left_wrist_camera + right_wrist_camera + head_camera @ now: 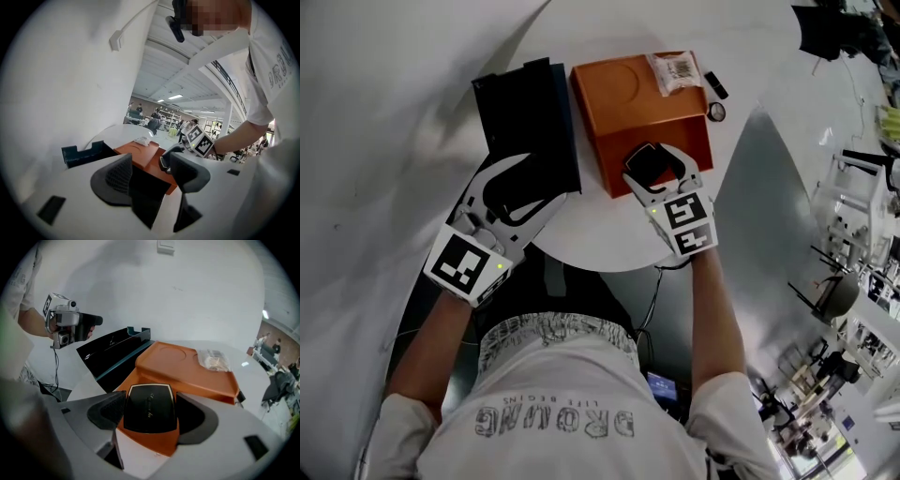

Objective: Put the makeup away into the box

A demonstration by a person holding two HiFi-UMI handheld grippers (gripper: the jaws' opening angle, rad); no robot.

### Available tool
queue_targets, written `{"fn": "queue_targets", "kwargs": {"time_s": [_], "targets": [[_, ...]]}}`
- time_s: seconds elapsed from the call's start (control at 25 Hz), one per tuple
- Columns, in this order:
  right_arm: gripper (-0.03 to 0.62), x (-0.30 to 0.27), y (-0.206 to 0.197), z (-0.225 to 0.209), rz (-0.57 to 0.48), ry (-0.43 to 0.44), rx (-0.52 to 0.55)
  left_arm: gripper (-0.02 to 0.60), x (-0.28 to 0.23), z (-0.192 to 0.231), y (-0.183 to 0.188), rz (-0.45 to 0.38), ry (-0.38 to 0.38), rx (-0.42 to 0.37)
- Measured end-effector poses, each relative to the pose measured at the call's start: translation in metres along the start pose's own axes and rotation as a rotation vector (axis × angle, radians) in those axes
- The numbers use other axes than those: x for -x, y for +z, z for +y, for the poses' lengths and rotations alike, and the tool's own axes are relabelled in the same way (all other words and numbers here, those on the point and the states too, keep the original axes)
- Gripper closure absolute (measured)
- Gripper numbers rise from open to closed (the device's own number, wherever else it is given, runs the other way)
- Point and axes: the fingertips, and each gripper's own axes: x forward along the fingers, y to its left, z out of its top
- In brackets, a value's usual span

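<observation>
Two grippers, one load.

Right gripper (658,167): pinching the compact (149,408) by its side edges, over the near end of the orange box (628,108). Whether the compact touches the box or hangs clear, I cannot tell.

Left gripper (517,192): spread, nothing between the jaws, poised over the near edge of the black box (525,112). That box lies open just beside the orange one on the table (591,225).

Step in hand, as I judge it: carry — the compact is gripped and not yet inside any box. Next move: swing it left over the black box's open well, lower it flat, then part the jaws. My left gripper may need to steady that box or get clear. Which of the two is the intended box I cannot say for certain.

Per view:
- Right gripper view alone shows the compact's pale-edged lid and how squarely the pads sit on it.
- Head view shows best a packet (675,70) on the orange box, plus a dark stick (715,84) and a round piece (716,112) just beside it — likely more to put away.
- Left gripper view confirms the empty gap between its jaws.
</observation>
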Motion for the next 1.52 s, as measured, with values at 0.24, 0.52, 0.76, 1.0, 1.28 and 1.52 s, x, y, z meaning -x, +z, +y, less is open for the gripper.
{"fn": "queue_targets", "kwargs": {"time_s": [0.24, 0.52, 0.76, 1.0, 1.28, 1.52], "targets": [[0.244, -0.019, -0.002, -0.001, 0.046, 0.036, 0.019, 0.314, -0.002, 0.013, 0.002, -0.004, 0.018, 0.013], [0.244, -0.036, -0.006, -0.003, 0.095, 0.073, 0.031, 0.314, -0.005, 0.023, 0.001, 0.0, 0.035, 0.023], [0.244, -0.047, -0.011, 0.003, 0.149, 0.13, 0.068, 0.314, -0.008, 0.029, 0.003, 0.0, 0.043, 0.028], [0.244, -0.056, -0.009, 0.006, 0.164, 0.157, 0.093, 0.314, -0.011, 0.032, 0.008, -0.014, 0.042, 0.031], [0.243, -0.066, -0.008, 0.009, 0.168, 0.138, 0.089, 0.314, -0.01, 0.035, 0.01, -0.019, 0.044, 0.032], [0.243, -0.07, -0.008, 0.01, 0.167, 0.114, 0.082, 0.314, -0.009, 0.035, 0.011, -0.022, 0.04, 0.033]]}}
